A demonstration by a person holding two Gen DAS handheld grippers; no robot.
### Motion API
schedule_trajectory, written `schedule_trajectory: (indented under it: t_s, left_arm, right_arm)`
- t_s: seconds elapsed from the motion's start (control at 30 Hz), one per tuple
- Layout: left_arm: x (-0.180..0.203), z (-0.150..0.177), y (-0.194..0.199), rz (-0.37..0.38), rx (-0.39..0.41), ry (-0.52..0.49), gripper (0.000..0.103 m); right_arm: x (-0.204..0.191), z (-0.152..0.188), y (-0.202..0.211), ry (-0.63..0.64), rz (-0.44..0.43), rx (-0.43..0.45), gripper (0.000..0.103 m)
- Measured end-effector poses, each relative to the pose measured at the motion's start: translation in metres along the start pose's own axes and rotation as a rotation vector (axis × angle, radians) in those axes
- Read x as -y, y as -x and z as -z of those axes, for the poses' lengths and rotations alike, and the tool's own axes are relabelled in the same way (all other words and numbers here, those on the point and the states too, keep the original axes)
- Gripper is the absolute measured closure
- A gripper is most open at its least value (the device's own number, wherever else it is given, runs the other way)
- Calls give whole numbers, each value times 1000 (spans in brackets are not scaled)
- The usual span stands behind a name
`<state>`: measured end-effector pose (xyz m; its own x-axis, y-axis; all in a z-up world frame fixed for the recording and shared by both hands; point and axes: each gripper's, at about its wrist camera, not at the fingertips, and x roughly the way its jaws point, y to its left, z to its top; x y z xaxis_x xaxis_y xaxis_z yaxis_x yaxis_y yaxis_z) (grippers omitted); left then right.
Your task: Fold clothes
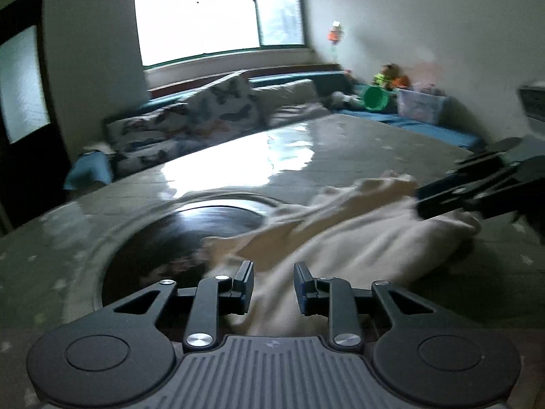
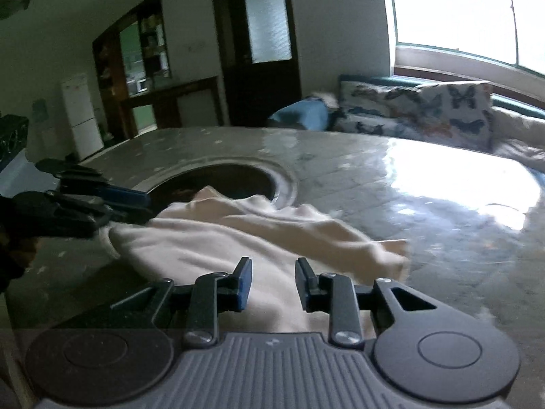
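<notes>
On the grey table, a cream garment lies crumpled, one edge draping into the dark round recess at about 10 o'clock in the left wrist view. Left gripper sits low over the near end of the cloth, fingers spread with a clear gap, cream fabric showing between them, nothing pinched as far as I can see. Right gripper is the same deal: fingers apart over the cloth's other end, not clamping. Each gripper shows in the other's camera at the cloth's edge. Plenty of bare shiny tabletop toward 1 o'clock; butterfly cushions line the far side.
</notes>
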<state>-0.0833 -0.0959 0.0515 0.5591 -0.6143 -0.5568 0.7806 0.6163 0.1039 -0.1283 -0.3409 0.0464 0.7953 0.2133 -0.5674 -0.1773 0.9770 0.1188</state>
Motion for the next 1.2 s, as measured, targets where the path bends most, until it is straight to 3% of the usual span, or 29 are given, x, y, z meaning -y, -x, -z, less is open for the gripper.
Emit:
schedule_trajectory:
  t_s: [0.13, 0.37, 0.63, 0.77, 0.87, 1.0, 1.2]
  left_arm:
    - [16, 10, -3, 74, -29, -64, 75]
    - [24, 32, 9, 150, -56, -171, 75]
    - [21, 1, -5, 151, 25, -102, 74]
    - [34, -1, -29, 190, 7, -79, 74]
    - [44, 2, -36, 209, -4, -122, 74]
    - [46, 5, -41, 226, -12, -125, 74]
    - [43, 7, -45, 230, -15, -114, 74]
  right_arm:
    - [-12, 13, -6, 38, -51, -78, 76]
    - [-24, 19, 16, 105, -89, -99, 76]
    - [-17, -5, 5, 40, -68, -1, 76]
    - [-13, -11, -15, 24, -62, -12, 76]
    - [-1, -22, -29, -9, -52, -36, 76]
    - [6, -27, -59, -3, -36, -100, 78]
    - [7, -33, -80, -2, 41, -61, 80]
